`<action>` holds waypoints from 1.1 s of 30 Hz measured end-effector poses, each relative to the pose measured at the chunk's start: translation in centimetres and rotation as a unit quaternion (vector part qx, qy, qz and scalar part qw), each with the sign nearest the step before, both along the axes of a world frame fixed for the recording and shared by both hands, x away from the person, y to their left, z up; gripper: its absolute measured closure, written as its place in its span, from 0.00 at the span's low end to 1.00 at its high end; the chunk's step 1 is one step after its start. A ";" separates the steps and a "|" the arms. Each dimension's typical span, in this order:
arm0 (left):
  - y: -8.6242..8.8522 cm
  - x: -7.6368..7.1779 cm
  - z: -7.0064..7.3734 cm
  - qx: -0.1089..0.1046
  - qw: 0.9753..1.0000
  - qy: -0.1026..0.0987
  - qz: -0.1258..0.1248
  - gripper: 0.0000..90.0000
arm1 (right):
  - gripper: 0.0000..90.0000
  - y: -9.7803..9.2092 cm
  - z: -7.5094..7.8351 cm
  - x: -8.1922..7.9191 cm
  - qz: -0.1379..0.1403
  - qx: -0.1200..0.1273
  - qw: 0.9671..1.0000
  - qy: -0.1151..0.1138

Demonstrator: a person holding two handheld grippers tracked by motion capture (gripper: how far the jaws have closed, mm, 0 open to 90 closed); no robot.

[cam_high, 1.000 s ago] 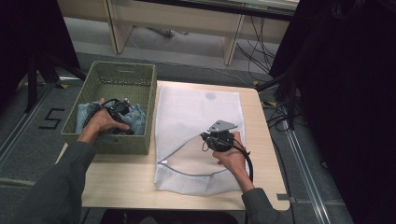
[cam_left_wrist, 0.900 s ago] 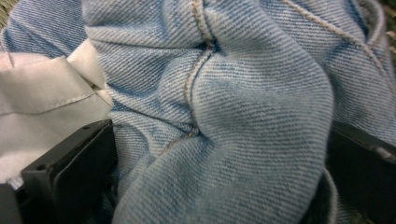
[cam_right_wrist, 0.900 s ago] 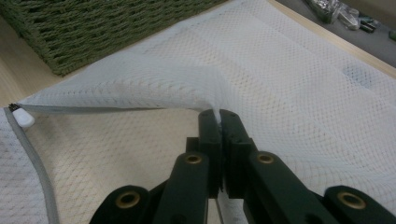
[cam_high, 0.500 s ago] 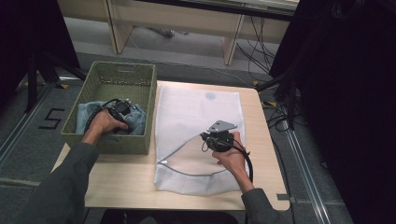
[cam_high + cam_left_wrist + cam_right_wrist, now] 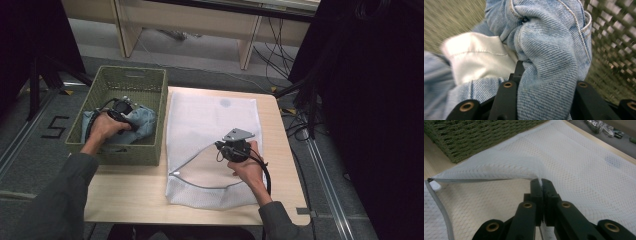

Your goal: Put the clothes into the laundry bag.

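Left gripper (image 5: pixel 121 111) sits inside the green basket (image 5: pixel 150 82) at the tabletop's left edge, jaws clamped on a thick fold of the denim garment (image 5: pixel 549 50). In the left gripper view the blue denim bulges up between the black jaws, a white pocket lining (image 5: pixel 479 60) beside it, basket mesh blurred behind.

Change over the last second: small. In the high view the left hand (image 5: pixel 102 127) has shifted slightly toward the basket's near-left part, and the denim bunches more around the gripper. Blur in the left gripper view suggests the gripper is moving. The garment is still down in the basket, not clear of the rim.

Right gripper (image 5: pixel 231 147) has not moved: jaws pinched shut on the upper lip of the white mesh laundry bag (image 5: pixel 210 120), which lies flat across the middle of the tabletop. In the right gripper view the lip (image 5: pixel 506 173) is held up off the lower layer, so the mouth gapes toward the basket, with the zipper pull (image 5: pixel 434 185) at the mouth's corner.

Judgement: the grasp on the denim is secured and the lift-out is just starting; the bag is held ready. Next, carry the denim over the basket wall into the opening. Risk: trailing cloth snagging the rim.
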State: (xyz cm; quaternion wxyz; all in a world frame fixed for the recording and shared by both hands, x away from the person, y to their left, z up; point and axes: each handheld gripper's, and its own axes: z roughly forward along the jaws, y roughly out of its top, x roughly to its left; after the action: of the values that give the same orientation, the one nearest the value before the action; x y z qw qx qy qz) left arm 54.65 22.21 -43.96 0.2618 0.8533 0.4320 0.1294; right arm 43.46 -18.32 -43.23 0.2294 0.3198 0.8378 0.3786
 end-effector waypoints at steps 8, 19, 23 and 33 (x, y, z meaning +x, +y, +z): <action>2.5 -0.5 3.7 -0.074 0.996 -0.046 0.036 0.77 | 0.99 0.1 0.1 0.0 -0.003 0.005 1.000 -0.007; 3.7 -2.7 9.8 -0.144 0.984 -0.098 0.036 0.78 | 0.99 0.2 0.4 0.0 -0.001 0.006 1.000 -0.015; 3.5 -4.0 12.2 -0.148 0.982 -0.114 0.031 0.78 | 0.99 0.2 0.5 -0.1 0.000 0.004 1.000 -0.014; 3.9 -8.0 17.7 -0.193 0.969 -0.157 0.002 0.79 | 1.00 0.2 0.7 -0.1 -0.003 0.004 1.000 -0.007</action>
State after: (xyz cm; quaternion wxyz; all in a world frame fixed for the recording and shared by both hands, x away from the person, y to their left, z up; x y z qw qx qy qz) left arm 46.61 26.07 -26.23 0.4858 0.7546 0.4044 0.1760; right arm 43.38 -18.16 -42.55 0.2349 0.3204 0.8338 0.3834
